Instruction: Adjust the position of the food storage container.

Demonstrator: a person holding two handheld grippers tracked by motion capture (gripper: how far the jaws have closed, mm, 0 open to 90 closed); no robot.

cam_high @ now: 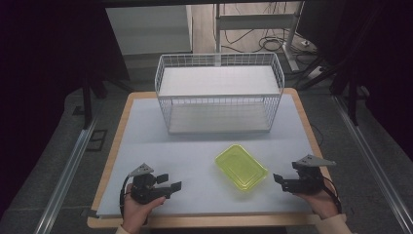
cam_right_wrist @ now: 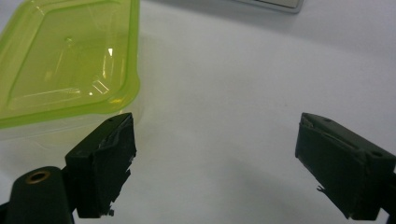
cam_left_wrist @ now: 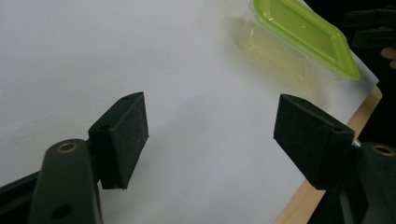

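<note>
- Green-lidded clear container lying near table front edge, right of centre, untouched.
- Left gripper near front-left corner, jaws apart, nothing between.
- Right gripper at front-right edge, just beside container, jaws apart, nothing between.
- White wire basket along back edge.

In your left gripper view the green-lidded container ran off the top edge, so you saw only part of its lid. In your right gripper view the container was cut by the left and top edges, and beyond it the wire basket showed as a blurred sliver.
</note>
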